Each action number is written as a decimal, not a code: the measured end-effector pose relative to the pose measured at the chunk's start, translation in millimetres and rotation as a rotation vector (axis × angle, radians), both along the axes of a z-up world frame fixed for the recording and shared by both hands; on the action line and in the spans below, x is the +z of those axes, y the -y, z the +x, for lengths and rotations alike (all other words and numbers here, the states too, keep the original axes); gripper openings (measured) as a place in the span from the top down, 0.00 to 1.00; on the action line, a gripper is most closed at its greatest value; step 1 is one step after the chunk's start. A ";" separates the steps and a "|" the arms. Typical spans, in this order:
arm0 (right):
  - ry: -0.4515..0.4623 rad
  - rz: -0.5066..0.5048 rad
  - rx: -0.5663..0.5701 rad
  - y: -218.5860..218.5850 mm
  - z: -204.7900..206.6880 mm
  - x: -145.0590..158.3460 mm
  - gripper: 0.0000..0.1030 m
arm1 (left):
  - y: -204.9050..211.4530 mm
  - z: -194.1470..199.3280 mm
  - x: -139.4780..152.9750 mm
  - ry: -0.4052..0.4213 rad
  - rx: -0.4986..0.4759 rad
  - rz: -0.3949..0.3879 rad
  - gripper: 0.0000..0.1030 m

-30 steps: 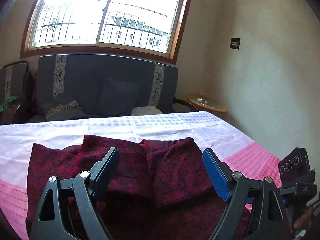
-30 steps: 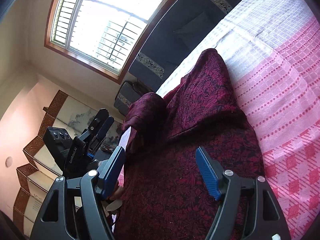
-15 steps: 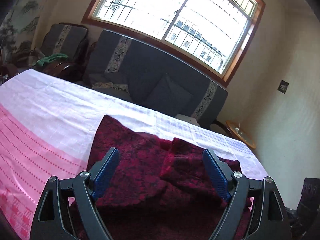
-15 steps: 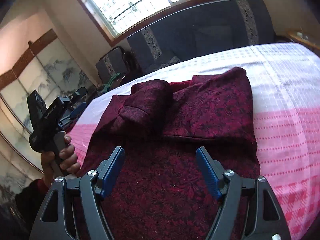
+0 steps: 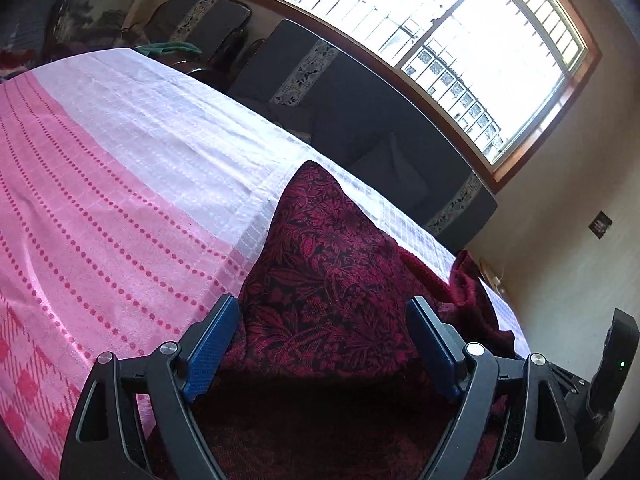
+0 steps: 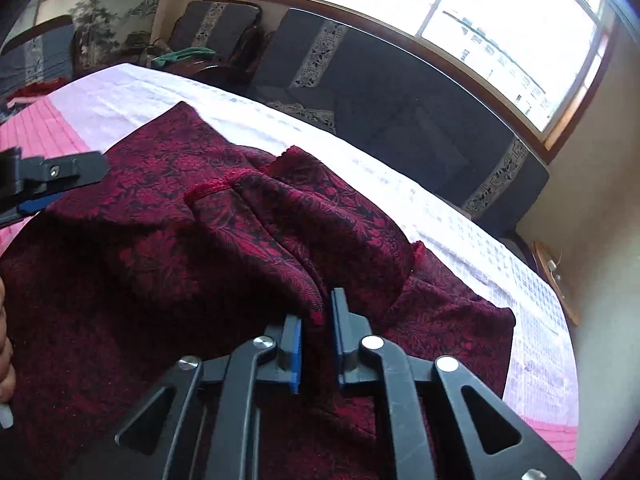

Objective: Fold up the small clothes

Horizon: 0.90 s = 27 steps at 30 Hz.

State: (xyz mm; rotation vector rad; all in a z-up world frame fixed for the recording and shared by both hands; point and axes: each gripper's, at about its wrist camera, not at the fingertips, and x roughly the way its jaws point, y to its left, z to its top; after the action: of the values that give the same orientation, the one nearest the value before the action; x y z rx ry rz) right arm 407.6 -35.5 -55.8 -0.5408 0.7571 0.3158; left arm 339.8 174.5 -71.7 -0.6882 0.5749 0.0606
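A dark red floral-patterned garment (image 5: pixel 328 264) lies partly folded on a pink and white cloth-covered table (image 5: pixel 120 184). My left gripper (image 5: pixel 320 332) is open just above the garment's left edge, with cloth between its spread blue pads. In the right wrist view the garment (image 6: pixel 168 216) has a sleeve folded over its middle. My right gripper (image 6: pixel 318 332) is shut on a raised fold of this garment near its right side. The left gripper's finger (image 6: pixel 52 176) shows at the left edge of that view.
A dark sofa (image 5: pixel 360 120) with cushions stands behind the table under a large window (image 5: pixel 460 40). A small round side table (image 6: pixel 556 280) is at the right by the wall. An armchair (image 6: pixel 216 28) stands at the far left.
My right gripper has closed on a fold of the garment; it was open before. My left gripper has swung to the garment's left edge and stays open.
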 end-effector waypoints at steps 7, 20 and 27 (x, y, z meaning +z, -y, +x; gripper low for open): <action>-0.225 0.662 -0.324 160.2 15.7 8.4 0.88 | 1.1 -0.3 6.0 0.016 0.000 0.032 0.17; -0.405 1.144 -0.447 257.7 27.0 -32.7 0.91 | 13.1 -6.8 16.9 0.048 0.003 0.126 0.17; -0.215 1.069 -0.252 248.1 34.9 9.0 0.92 | 11.0 -7.4 14.2 0.035 0.021 0.105 0.17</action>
State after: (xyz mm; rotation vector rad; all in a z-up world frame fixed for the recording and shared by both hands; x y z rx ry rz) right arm 442.5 -283.6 -46.7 0.6001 0.7392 0.4906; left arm 332.4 163.5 -57.5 -0.5920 0.5270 0.0972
